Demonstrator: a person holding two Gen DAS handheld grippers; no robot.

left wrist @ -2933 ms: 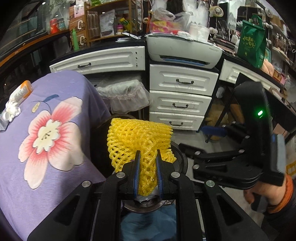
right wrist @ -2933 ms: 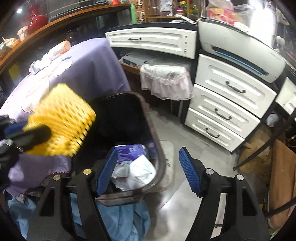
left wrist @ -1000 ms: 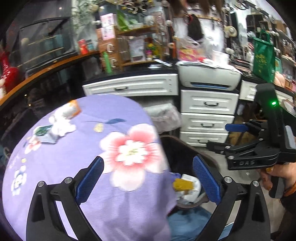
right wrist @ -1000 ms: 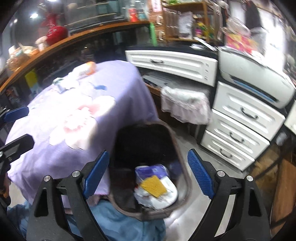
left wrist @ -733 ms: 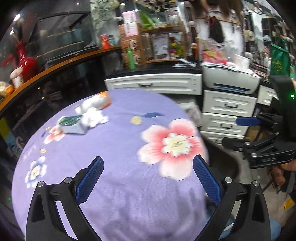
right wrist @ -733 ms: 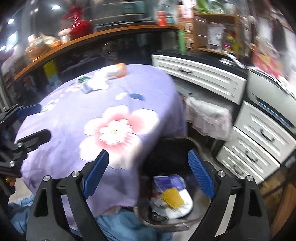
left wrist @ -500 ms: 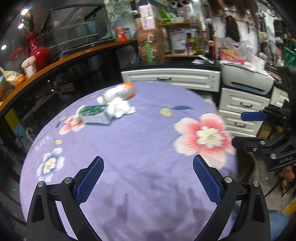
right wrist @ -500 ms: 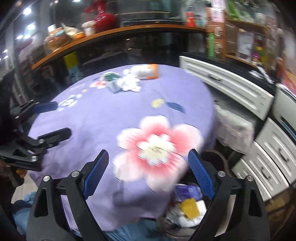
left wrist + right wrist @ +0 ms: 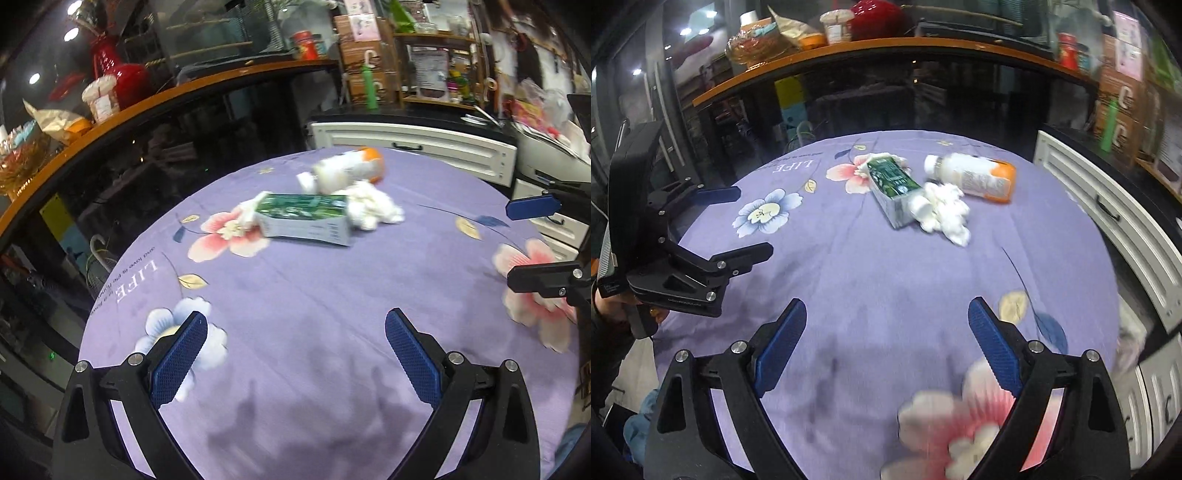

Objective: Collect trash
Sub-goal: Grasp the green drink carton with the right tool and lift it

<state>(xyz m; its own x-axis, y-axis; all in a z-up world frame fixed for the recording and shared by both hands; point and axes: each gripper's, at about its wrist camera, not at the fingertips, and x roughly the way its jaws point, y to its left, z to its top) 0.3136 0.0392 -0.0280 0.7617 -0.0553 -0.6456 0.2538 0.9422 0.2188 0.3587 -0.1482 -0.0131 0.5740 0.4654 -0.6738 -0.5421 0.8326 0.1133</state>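
Both the left gripper [image 9: 295, 354] and right gripper [image 9: 886, 343] stand released, empty. On the tablecloth's [image 9: 332, 295] far side lie a green carton [image 9: 306, 218], long axis crosswise, crumpled tissue [image 9: 373, 210], and a toppled bottle [image 9: 975, 177], white cap pointing left.

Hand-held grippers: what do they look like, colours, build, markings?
Both match. The left hand-held gripper and right hand-held gripper have matte black angular plastic frames with triangular cut-outs and silver screw heads at the pivots. Each finger carries a blue pad with a fine cross-hatched texture. Seen from the right wrist, the left one has a boxy black body with small, unreadable raised lettering; the person's sleeve is dark.
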